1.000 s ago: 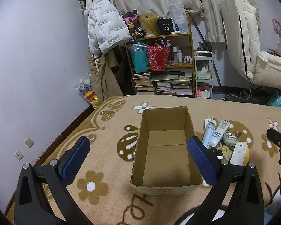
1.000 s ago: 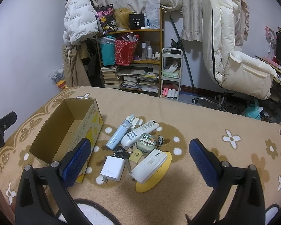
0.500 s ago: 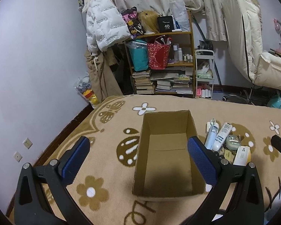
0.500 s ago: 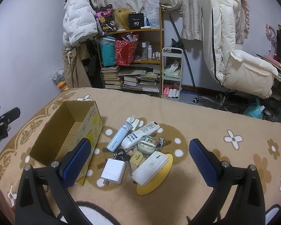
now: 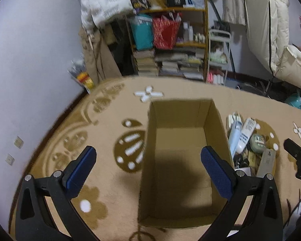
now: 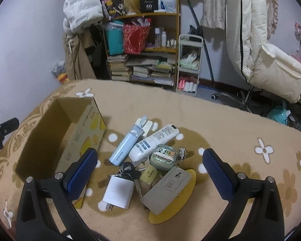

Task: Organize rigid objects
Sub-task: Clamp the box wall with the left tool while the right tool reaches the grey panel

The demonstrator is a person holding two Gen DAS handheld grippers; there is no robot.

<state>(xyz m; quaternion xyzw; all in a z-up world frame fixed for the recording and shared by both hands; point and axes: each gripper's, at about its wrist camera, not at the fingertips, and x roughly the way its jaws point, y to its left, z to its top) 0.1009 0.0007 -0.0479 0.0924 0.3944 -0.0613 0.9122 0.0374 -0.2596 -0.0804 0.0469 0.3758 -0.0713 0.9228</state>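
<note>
An open cardboard box [image 5: 182,152] [image 6: 56,140] lies on the flower-patterned blanket, nothing in it. To its right sits a cluster of items: a light blue tube [image 6: 126,145], a white remote [image 6: 154,141], a green earbud case [image 6: 162,157], keys [image 6: 128,170], a white charger [image 6: 118,193], a grey flat device [image 6: 167,187] on a yellow disc [image 6: 170,206]. My left gripper [image 5: 148,170] hangs open above the box's near half. My right gripper [image 6: 150,172] is open above the cluster, holding nothing.
A shelf [image 6: 142,46] packed with books and bags stands behind the blanket's far edge. A white rolling cart [image 6: 188,62] and a cream padded chair [image 6: 260,50] stand to its right. The purple wall [image 5: 30,50] runs along the left.
Both grippers have dropped closer to the blanket; the box and the cluster now look larger. Nothing was picked up and no item has shifted.
</note>
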